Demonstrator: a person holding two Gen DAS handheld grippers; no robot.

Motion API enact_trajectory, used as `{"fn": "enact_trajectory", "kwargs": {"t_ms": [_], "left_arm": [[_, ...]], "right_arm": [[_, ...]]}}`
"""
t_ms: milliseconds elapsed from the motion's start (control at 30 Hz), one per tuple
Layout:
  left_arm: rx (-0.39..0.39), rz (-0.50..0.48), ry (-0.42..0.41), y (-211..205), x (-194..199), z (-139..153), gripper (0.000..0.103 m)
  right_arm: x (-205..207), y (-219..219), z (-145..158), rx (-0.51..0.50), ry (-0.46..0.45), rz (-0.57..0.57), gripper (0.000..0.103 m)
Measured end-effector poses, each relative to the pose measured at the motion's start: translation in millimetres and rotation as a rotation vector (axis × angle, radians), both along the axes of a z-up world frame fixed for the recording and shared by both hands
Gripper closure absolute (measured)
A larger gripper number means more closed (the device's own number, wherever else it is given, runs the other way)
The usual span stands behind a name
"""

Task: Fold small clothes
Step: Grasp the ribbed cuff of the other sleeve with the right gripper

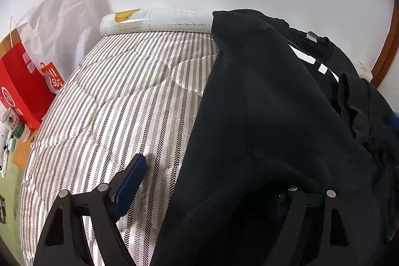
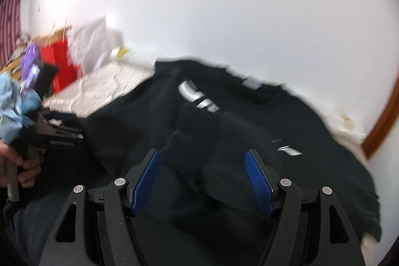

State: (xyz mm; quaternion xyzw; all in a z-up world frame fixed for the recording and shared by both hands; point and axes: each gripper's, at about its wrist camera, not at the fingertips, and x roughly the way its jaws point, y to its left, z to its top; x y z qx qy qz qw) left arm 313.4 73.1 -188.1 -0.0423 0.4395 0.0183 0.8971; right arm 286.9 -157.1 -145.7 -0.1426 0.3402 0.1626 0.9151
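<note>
Surface: striped mattress point(image 1: 119, 96) against a white wall, carrying the work.
Left hand-held gripper point(image 1: 207, 193): angled down at the mattress's near edge; jaws wide. One blue pad is bare, the other hidden under draped cloth, so a hold cannot be confirmed.
Right hand-held gripper point(image 2: 202, 181): tilted down over the garment, pads apart, nothing pressed between them.
Black sweatshirt point(image 2: 224, 131): spread across the mattress, a folded sleeve lying on its chest.
Technique: take the hem at both corners, lift evenly, and lay it flat toward the collar.
Far: red bag point(image 1: 20, 89) beside the mattress.
</note>
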Motion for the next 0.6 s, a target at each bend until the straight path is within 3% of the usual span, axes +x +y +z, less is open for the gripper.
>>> {"fn": "enact_trajectory", "kwargs": {"t_ms": [133,200,300,367,433,600], "left_arm": [[-0.001,0.001,0.005,0,1,-1,0.021],[0.007,0.001,0.008,-1,1,-2,0.021],[0.008,-0.001,0.010,-2,2,-2,0.020],[0.010,-0.001,0.010,-3,2,-3,0.019],[0.012,-0.002,0.010,-3,2,-3,0.019],[0.009,-0.003,0.009,-3,2,-3,0.019]], "right_arm": [[29,9,-37,-0.060,0.060,-0.090,0.033],[32,6,-35,-0.031,0.071,-0.098,0.036],[25,-2,-27,0.058,0.044,-0.071,0.067],[21,-6,-26,0.086,0.033,-0.062,0.070],[18,-11,-23,0.124,0.029,-0.060,0.084],[8,-25,-12,0.188,-0.023,-0.073,0.087]]}}
